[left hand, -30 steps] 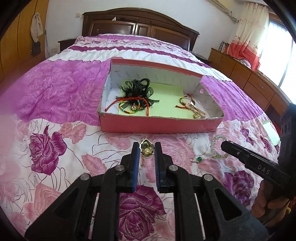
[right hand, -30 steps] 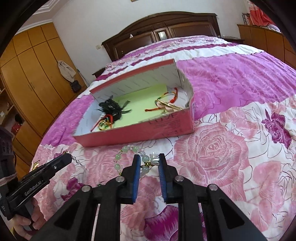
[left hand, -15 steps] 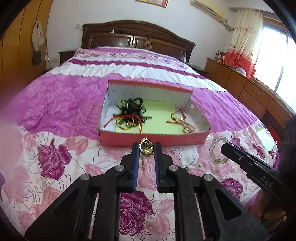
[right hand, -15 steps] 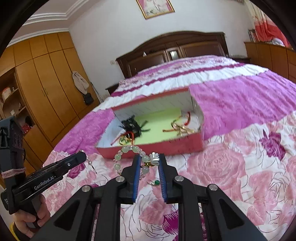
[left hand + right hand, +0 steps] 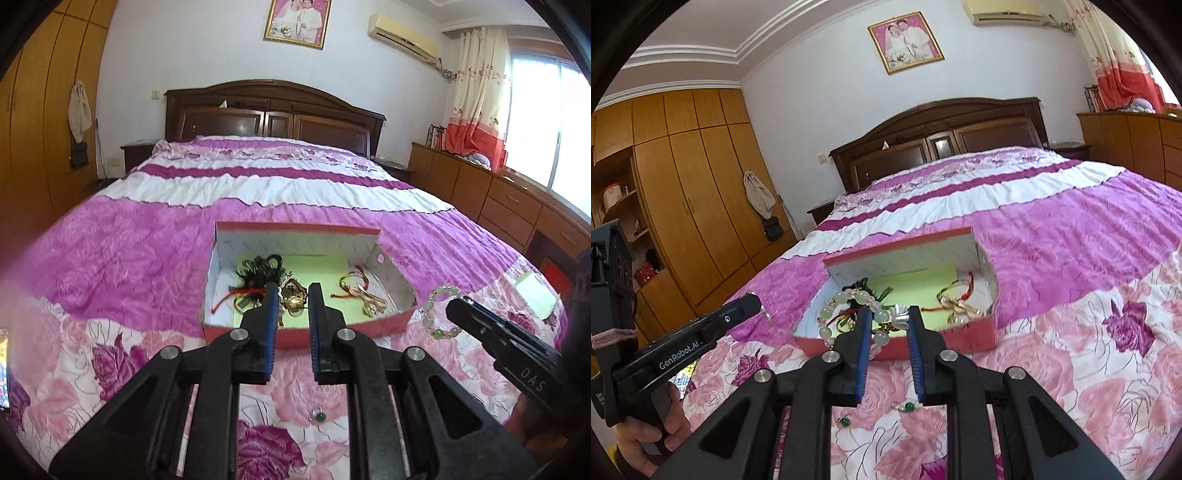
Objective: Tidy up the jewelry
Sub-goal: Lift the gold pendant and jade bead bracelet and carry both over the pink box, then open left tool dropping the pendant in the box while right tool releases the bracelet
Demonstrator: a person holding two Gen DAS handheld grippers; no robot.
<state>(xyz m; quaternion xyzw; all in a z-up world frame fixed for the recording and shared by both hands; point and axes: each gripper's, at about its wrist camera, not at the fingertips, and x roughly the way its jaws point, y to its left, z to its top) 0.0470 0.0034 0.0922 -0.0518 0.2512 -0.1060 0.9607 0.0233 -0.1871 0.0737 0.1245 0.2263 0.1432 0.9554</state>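
Note:
My left gripper (image 5: pixel 294 295) is shut on a small gold pendant (image 5: pixel 293 300), held in the air in front of the red open box (image 5: pixel 369 328). My right gripper (image 5: pixel 888 318) is shut on a pale green bead bracelet (image 5: pixel 843 297) by its silver charm (image 5: pixel 900 314); the loop hangs to the left. The box (image 5: pixel 897 244) lies on the bed and holds a black hair ornament with red cords (image 5: pixel 258 274) and gold and red bracelets (image 5: pixel 364 297). Two green rings (image 5: pixel 907 407) (image 5: pixel 844 421) lie on the bedspread below the grippers. In the left wrist view the right gripper (image 5: pixel 453 308) carries the bracelet (image 5: pixel 437 314).
The floral pink bedspread (image 5: pixel 110 266) stretches back to a dark headboard (image 5: pixel 273 118). A wooden wardrobe (image 5: pixel 694 221) stands left and a low dresser (image 5: pixel 498 199) right. A pale green paper (image 5: pixel 535 297) lies on the bed's right side. A hand (image 5: pixel 642 439) holds the left gripper (image 5: pixel 753 302).
Both grippers have risen and tipped upward with the pendant and bracelet still held. The box now sits lower and farther in both views, and the green rings have come into sight beneath.

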